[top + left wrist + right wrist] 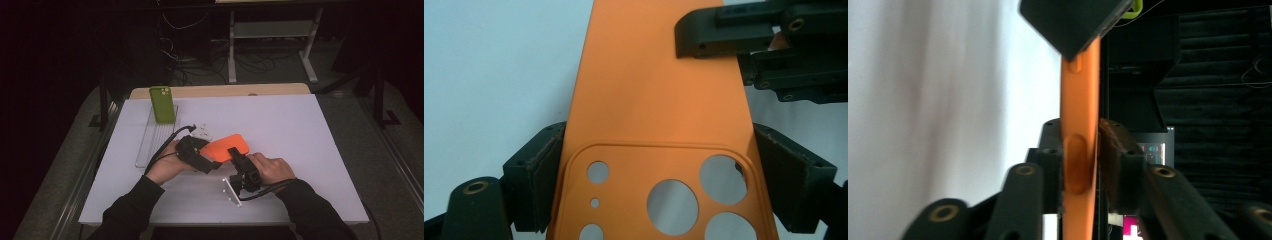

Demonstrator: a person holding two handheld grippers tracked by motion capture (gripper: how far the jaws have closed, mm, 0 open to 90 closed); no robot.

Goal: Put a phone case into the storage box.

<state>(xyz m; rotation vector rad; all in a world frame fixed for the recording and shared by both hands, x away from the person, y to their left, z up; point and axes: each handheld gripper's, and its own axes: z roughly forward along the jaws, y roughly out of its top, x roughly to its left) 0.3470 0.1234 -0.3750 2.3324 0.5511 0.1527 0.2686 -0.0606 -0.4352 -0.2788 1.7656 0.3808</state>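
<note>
The left hand-held gripper (654,165) clamps the camera-hole end of an orange phone case (659,95) across its width; the right hand-held gripper (1082,150) pinches the case's thin edge. The case's lower end is cut off in both gripper views. The case hangs over the middle of the white table (300,130), long axis running from seven to one o'clock. A green phone (162,104) stands at eleven o'clock; the room behind is dark.
</note>
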